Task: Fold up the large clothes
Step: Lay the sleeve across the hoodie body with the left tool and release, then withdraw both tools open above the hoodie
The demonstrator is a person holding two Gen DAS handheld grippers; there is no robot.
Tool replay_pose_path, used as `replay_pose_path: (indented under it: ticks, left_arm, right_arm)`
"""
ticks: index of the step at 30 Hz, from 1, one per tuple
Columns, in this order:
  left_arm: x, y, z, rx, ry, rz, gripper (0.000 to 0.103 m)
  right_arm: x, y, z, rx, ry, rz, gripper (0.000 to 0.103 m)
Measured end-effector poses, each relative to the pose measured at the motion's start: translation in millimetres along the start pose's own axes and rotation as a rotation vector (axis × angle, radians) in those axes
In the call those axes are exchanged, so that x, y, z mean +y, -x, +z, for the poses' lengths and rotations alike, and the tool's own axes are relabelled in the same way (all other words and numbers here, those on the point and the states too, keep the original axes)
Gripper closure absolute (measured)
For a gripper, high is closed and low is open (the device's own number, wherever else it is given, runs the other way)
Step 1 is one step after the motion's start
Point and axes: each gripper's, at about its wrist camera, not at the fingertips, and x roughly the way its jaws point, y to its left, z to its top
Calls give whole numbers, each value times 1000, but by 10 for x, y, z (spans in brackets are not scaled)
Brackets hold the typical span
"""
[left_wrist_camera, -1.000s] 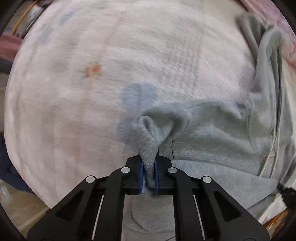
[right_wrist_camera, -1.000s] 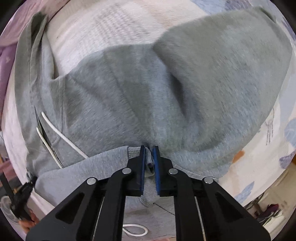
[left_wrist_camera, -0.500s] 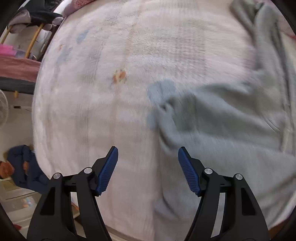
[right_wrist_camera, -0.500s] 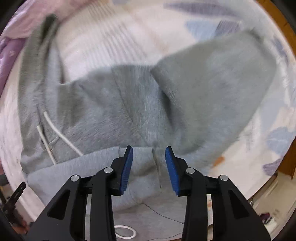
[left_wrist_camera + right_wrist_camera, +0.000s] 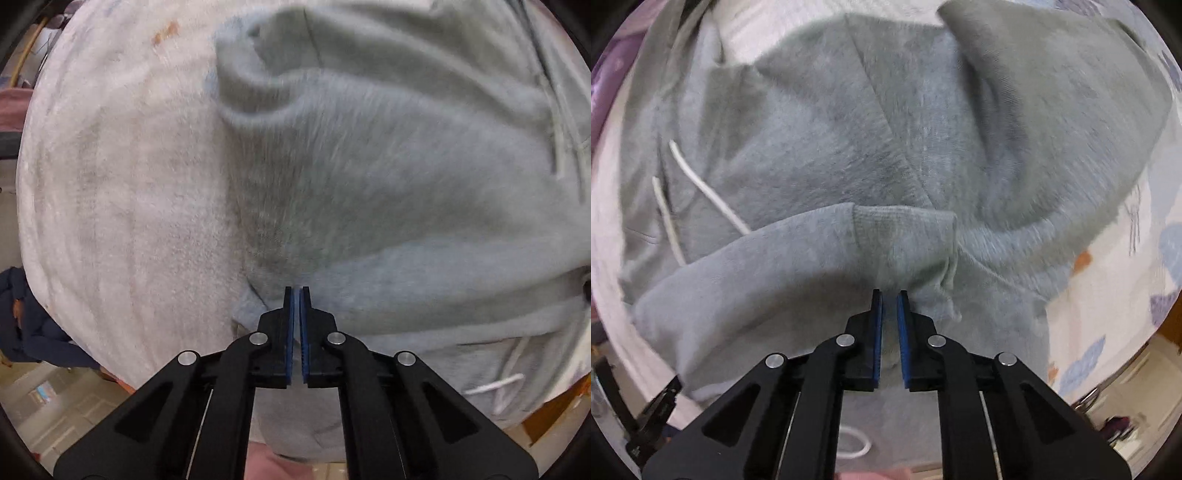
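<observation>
Hoodie (image 5: 388, 177): one grey garment, lying across the pale bedspread (image 5: 122, 192); I am seeing it in both views.
Left tongs (image 5: 296, 295): pads pressing together, nothing between them, tips hovering at the hoodie's edge.
Right tongs (image 5: 889, 297): a narrow gap showing; nothing clamped.
Right view only: ribbed cuff (image 5: 905, 236) lying ahead of the tips; two white drawstrings (image 5: 705, 188).
Left view only: orange stain (image 5: 164, 31).
</observation>
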Motion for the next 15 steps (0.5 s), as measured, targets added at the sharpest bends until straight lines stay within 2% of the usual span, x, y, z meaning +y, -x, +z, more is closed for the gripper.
replay_pose_path:
  ticks: [1, 2, 3, 4, 5, 6, 7, 9, 12, 15]
  left_arm:
    - [-8, 107, 8, -14, 2, 5, 79]
    - [-26, 213, 13, -27, -1, 25, 45]
    - [9, 299, 23, -43, -4, 35, 35]
    - [2, 425, 17, -69, -7, 35, 34]
    - [-13, 546, 12, -86, -6, 27, 34]
    - [-24, 614, 15, -93, -2, 18, 34]
    - [-26, 739, 16, -103, 10, -4, 34]
    - [-42, 1007, -175, -128, 27, -37, 33]
    - [-188, 1136, -331, -172, 23, -55, 33]
    - [-210, 1356, -387, -173, 36, -136, 31]
  right_arm:
    - [34, 60, -23, -4, 1, 20, 93]
    - [71, 145, -49, -6, 2, 52, 91]
    - [90, 214, -68, 5, -7, 84, 72]
    - [28, 258, -174, 19, -20, 108, 30]
    - [-1, 325, -231, 21, -38, 133, 16]
    - [-26, 448, -230, -1, -52, 148, 11]
    - [-18, 561, -236, -34, -56, 163, 11]
    - [80, 751, -250, -45, -15, 175, 11]
    - [9, 902, -370, -73, 22, 158, 11]
    - [16, 1034, -402, -129, 33, 168, 11]
